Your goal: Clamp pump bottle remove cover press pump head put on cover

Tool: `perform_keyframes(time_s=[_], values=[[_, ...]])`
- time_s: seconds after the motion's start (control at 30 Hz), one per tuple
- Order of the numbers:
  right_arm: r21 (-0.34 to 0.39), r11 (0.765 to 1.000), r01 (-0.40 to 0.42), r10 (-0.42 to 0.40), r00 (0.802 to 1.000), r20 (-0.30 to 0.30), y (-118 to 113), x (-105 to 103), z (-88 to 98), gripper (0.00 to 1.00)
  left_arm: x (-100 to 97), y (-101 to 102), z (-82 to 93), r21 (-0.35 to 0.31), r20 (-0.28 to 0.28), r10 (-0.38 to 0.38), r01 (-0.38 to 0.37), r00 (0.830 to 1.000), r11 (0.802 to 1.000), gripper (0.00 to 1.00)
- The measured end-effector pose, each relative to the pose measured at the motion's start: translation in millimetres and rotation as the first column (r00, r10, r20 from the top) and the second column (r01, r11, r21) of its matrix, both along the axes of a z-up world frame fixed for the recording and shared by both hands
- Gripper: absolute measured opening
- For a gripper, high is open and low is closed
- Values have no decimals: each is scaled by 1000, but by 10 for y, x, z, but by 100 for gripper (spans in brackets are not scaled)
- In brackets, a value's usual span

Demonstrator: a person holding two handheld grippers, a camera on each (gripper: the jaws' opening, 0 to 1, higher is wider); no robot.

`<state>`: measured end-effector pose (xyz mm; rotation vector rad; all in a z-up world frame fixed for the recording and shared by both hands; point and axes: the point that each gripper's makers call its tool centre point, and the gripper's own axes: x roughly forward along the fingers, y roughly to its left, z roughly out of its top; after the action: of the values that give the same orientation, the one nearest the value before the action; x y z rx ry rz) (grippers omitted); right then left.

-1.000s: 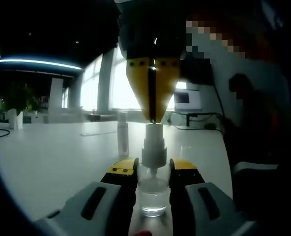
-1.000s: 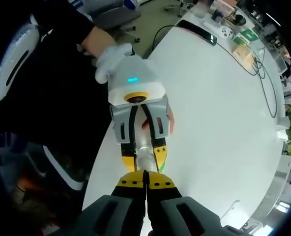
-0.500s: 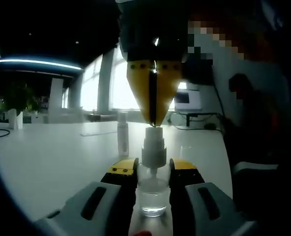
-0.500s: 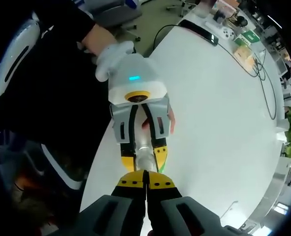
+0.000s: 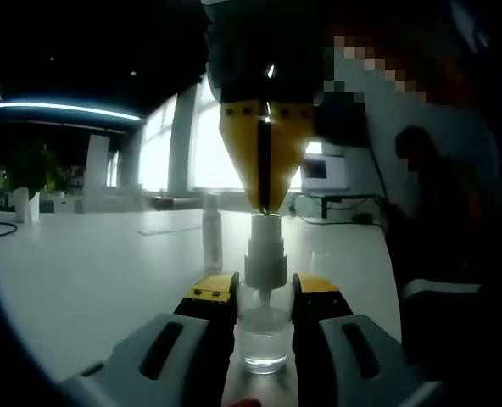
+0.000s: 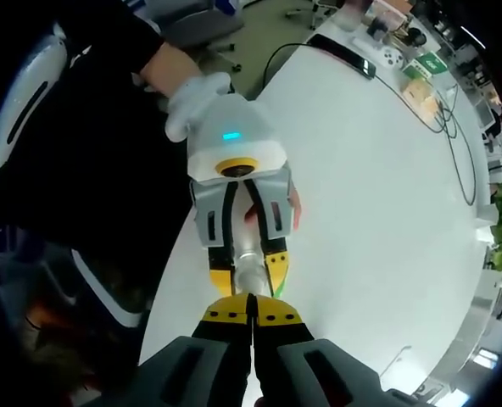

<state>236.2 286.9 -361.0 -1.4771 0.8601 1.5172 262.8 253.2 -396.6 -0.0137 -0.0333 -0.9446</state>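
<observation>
A clear pump bottle (image 5: 264, 335) with a white pump head (image 5: 265, 246) stands upright between the yellow fingertips of my left gripper (image 5: 264, 292), which is shut on it. My right gripper (image 5: 264, 208) comes down from above, shut, with its yellow tips touching the top of the pump head. In the right gripper view I look straight down my shut right gripper (image 6: 251, 315) onto the bottle (image 6: 248, 273) and the left gripper (image 6: 249, 270) with its white body. A small clear cap-like thing (image 5: 320, 260) stands on the table behind the bottle to the right.
A slim white bottle (image 5: 211, 236) stands further back on the white table (image 5: 90, 271). The table's edge (image 6: 170, 280) runs close beside the grippers, with a person's gloved hand (image 6: 187, 97) and dark clothing beyond it. Cables (image 6: 459, 144) and small items lie at the table's far end.
The right gripper's tips dipped slightly onto the pump head and came back up a little. The left gripper and the bottle have held still.
</observation>
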Motion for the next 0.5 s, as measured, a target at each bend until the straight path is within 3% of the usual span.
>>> perform_keyframes(time_s=[0.23, 0.5], values=[[24, 999, 26, -25, 999, -31, 2, 4, 0, 0, -13, -15, 3, -1, 0, -1, 1, 1000, 1000, 16], [15, 999, 33, -33, 999, -26, 3, 0, 0, 0, 1, -2, 3, -1, 1, 0, 0, 1000, 1000, 16]])
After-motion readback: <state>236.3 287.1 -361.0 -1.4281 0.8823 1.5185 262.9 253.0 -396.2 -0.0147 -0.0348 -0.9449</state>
